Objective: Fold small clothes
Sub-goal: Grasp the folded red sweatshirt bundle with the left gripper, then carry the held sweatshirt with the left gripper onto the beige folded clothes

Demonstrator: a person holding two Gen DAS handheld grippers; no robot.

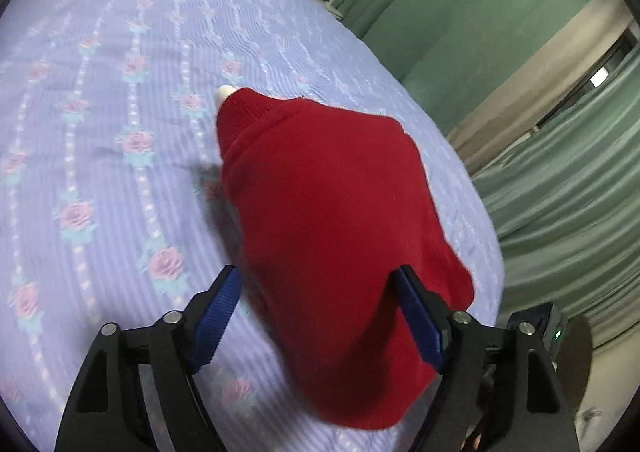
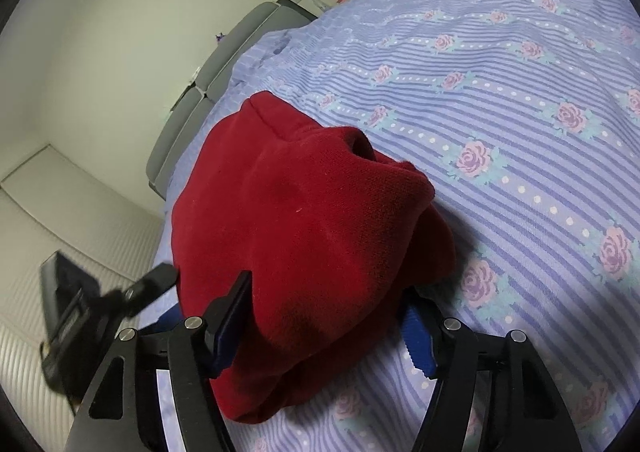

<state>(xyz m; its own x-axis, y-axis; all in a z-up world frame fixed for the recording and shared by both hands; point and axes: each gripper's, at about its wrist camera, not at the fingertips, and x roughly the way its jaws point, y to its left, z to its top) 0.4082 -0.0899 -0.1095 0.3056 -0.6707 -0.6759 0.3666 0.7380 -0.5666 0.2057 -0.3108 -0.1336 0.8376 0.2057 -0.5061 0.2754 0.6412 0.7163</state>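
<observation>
**Careful, the red top could come undone**

Right now both grippers sit close to the small red sweater (image 1: 332, 212), which lies in a soft bundle on the bed with the purple rose sheet (image 1: 100, 112). It lies near one edge of the bed.

Up close, the left gripper (image 1: 320, 284) has its blue fingers (image 1: 214, 316) spread wide apart. They hold nothing. The near end of the sweater lies between them. The right gripper (image 2: 328, 300) is spread wide too, and the cloth bulges up between its fingers (image 2: 232, 324). One of them is partly hidden by the cloth. It looks let go, not pinched.

What could go wrong? If a gripper closes now, it may grab only the top layer. Then the fold would peel open when it lifts. It could also pinch the sheet along with the sweater and drag it into a wrinkle.

A little farther out, the sleeve opening (image 2: 360, 146) puffs up loose. A bump there could make the bundle flop open.

Farther still, the bed edge drops away toward the green curtain (image 1: 520, 64). A hard push that way could slide the sweater off the bed.
</observation>
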